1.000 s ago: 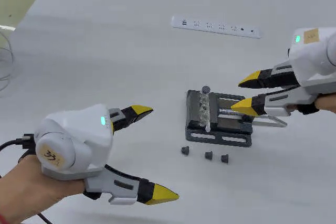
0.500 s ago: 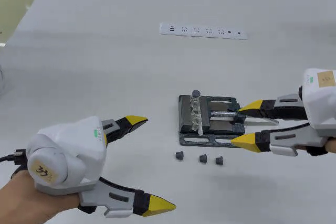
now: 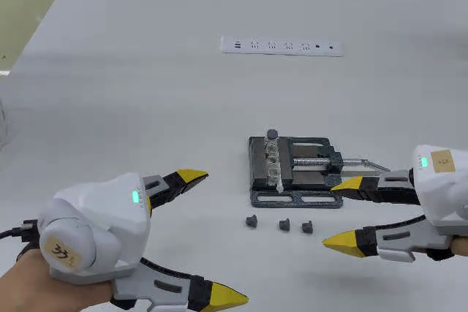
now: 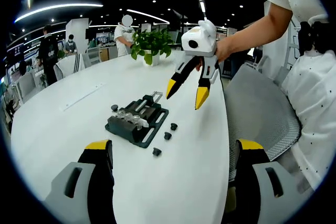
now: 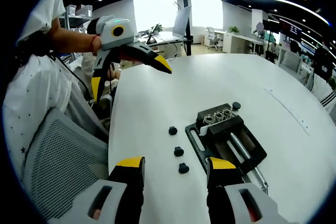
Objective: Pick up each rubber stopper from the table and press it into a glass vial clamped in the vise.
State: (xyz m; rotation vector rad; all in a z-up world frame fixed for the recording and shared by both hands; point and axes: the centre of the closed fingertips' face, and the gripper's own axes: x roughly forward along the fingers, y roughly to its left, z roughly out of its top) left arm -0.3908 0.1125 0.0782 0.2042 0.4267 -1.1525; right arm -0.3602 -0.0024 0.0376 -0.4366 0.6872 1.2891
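A: Stoppers?
B: Three stubby dark rubber stoppers (image 3: 284,224), mid-frame on the smooth white table (image 3: 146,93), below the black vise (image 3: 307,173).
A: Grippers?
B: Left hand-held gripper (image 3: 208,235) and right hand-held gripper (image 3: 340,213) gape empty; right sank lower.

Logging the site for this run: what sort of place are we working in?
Probably an open-plan office or lab space rather than a workshop: a big white table with a power strip, a potted plant, and a mesh office chair alongside.

Three dark rubber stoppers (image 3: 284,224) in a row beside black vise (image 3: 311,174), glass vials (image 3: 273,160) clamped upright, farthest capped
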